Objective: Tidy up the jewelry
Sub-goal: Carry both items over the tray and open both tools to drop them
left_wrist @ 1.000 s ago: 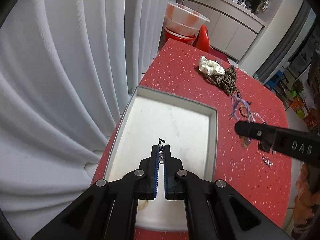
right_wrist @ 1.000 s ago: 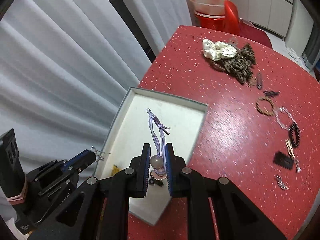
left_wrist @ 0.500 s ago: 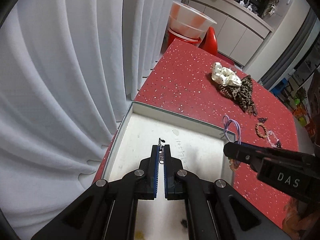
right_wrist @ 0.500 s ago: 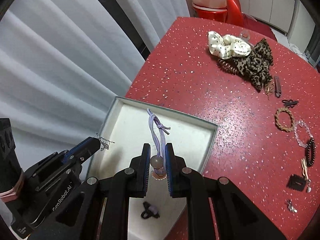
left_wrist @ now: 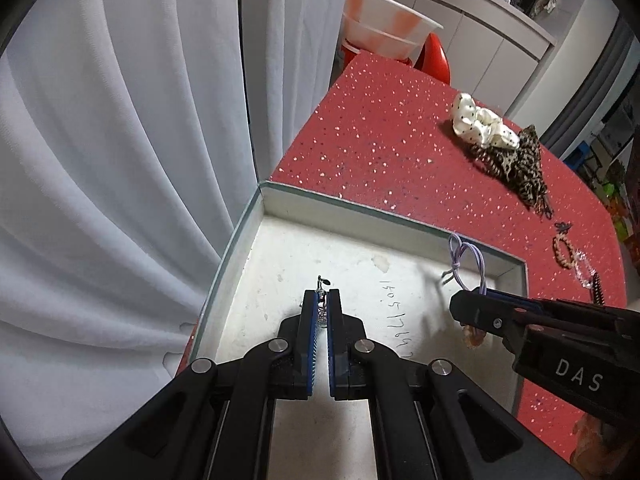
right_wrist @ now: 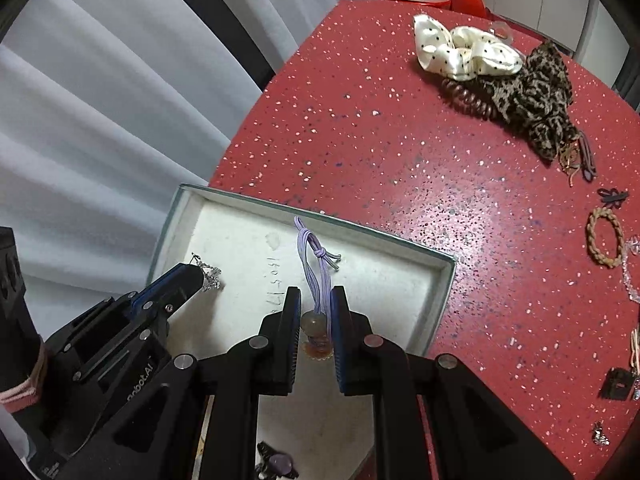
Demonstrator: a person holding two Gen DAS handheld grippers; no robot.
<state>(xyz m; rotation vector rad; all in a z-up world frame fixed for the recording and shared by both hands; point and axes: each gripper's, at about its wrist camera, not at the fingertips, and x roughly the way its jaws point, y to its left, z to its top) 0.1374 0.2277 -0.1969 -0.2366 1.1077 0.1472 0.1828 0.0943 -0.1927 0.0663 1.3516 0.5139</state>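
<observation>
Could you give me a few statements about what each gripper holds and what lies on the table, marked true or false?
1. The right gripper is shut on the purple hair tie. True.
2. The left gripper is open and carries nothing. False: it is shut on a small silver earring.
3. Both grippers are over the white box. True.
4. The cream dotted scrunchie lies inside the box. False: it lies on the red table, far from the box.
5. The braided bracelet lies on the table, outside the box. True.
</observation>
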